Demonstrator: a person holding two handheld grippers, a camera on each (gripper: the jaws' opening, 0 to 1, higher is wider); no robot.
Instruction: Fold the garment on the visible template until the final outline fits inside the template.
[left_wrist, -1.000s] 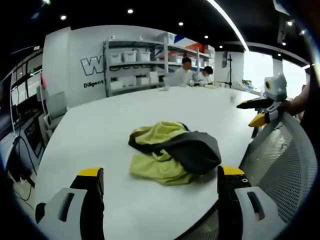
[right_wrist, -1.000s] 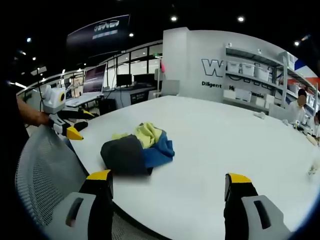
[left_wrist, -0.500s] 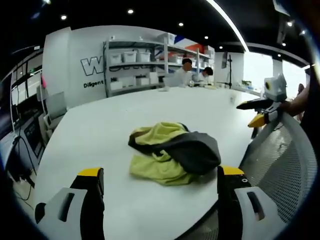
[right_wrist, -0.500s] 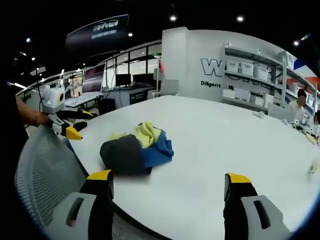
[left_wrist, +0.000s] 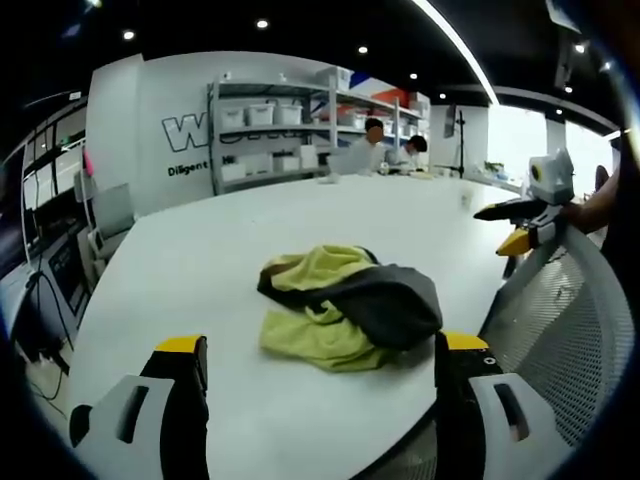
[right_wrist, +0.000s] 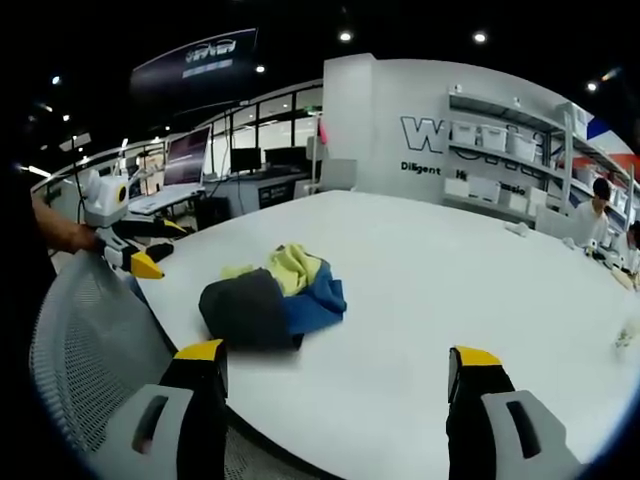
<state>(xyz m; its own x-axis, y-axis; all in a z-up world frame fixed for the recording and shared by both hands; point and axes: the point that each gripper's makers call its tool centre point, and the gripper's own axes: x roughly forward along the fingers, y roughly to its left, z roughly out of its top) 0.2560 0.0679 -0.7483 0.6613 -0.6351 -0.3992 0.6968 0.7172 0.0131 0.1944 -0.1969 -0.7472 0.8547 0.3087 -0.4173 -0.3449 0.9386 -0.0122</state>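
Note:
A crumpled garment (left_wrist: 350, 305) of yellow-green and dark grey cloth lies in a heap on the white table (left_wrist: 180, 260). In the right gripper view the garment (right_wrist: 270, 300) also shows a blue part. My left gripper (left_wrist: 322, 345) hovers short of the table's near edge, jaws wide open and empty, with the heap beyond them. My right gripper (right_wrist: 338, 353) is open too, held back from the table edge, the garment ahead and to the left. Each gripper shows in the other's view, the right gripper (left_wrist: 525, 228) and the left gripper (right_wrist: 128, 250), both off the cloth.
A grey mesh chair back (left_wrist: 560, 320) stands between the two grippers at the table's edge, also seen as the chair back (right_wrist: 90, 340). Shelves with bins (left_wrist: 270, 130) and seated people (left_wrist: 372, 140) are at the far end. Desks with monitors (right_wrist: 200, 165) lie beyond.

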